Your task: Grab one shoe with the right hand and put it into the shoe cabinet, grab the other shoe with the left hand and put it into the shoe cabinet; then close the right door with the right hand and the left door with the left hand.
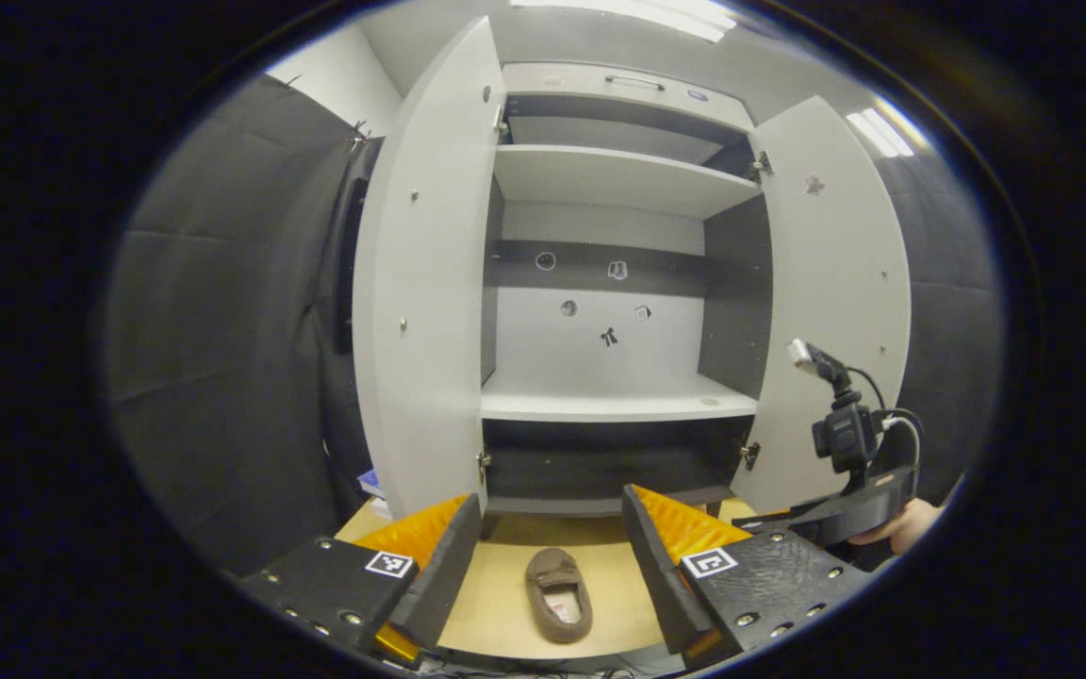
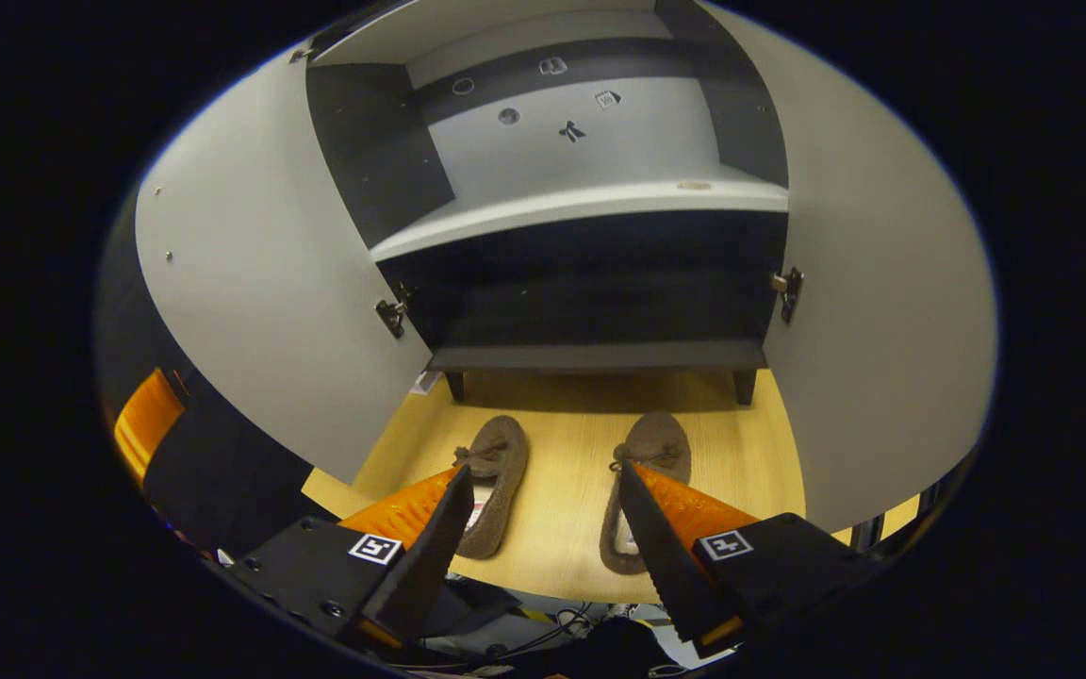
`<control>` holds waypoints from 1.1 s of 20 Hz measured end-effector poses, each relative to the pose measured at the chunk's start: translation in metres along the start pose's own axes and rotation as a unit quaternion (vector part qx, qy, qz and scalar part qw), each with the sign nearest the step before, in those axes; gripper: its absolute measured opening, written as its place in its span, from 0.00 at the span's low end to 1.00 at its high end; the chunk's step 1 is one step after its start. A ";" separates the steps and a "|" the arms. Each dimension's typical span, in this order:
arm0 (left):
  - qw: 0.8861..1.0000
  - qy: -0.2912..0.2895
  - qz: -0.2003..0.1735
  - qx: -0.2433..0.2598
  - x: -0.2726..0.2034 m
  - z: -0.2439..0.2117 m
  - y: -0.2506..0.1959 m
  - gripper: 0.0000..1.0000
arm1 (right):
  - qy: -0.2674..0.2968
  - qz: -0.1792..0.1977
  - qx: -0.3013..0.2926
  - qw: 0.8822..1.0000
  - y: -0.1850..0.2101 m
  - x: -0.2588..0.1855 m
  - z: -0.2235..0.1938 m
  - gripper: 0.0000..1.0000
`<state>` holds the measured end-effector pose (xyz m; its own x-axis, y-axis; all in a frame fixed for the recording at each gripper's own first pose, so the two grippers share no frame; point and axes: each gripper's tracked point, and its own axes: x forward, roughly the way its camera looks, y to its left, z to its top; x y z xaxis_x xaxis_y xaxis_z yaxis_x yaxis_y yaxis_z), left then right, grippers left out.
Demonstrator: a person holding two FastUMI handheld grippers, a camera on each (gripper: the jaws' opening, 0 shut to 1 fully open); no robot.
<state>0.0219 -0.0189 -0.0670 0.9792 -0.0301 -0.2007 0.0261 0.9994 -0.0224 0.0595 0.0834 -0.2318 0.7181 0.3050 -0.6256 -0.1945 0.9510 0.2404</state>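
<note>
Both grippers are held wide open, nothing gripped. Between the left gripper's (image 1: 551, 542) fingers, one brown shoe (image 1: 559, 595) is seen lying on the wooden floor (image 1: 618, 594). The right gripper (image 2: 543, 514) hovers above two shoes: the left shoe (image 2: 491, 481) and the right shoe (image 2: 647, 471), whose heel is covered by one finger. Beyond them, the shoe cabinet (image 2: 590, 354) stands with the left door (image 2: 260, 283) and right door (image 2: 882, 330) swung open.

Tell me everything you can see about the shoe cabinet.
The shoe cabinet is tall, pale grey outside with darker inner walls. Both doors, the left door and the right door, stand wide open. Its pale shelves are bare; small stickers mark the back panel. It stands on short legs on the wooden floor.
</note>
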 end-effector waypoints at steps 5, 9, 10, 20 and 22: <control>1.000 0.017 0.000 0.014 0.012 -0.005 -0.011 0.91 | 0.075 -0.005 0.016 0.997 -0.019 0.056 -0.046 0.99; 0.999 0.037 0.015 0.014 0.021 -0.016 -0.012 0.87 | 0.115 -0.027 0.013 0.993 -0.040 0.100 -0.072 0.99; 0.999 0.044 0.019 0.010 0.022 -0.020 -0.013 0.91 | 0.114 -0.033 0.004 0.993 -0.045 0.109 -0.073 0.93; 0.994 0.075 0.080 0.000 0.043 -0.029 -0.008 0.91 | 0.133 -0.087 -0.074 0.985 -0.083 0.168 -0.088 0.89; 0.993 0.081 0.086 -0.005 0.047 -0.031 -0.012 0.87 | 0.130 -0.103 -0.074 0.983 -0.094 0.168 -0.087 0.69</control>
<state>0.0613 -0.0325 -0.1067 0.9234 0.1384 -0.3580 -0.1421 0.9897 0.0162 0.1405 0.0493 -0.4239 0.5604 0.0899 -0.8234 -0.1727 0.9849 -0.0101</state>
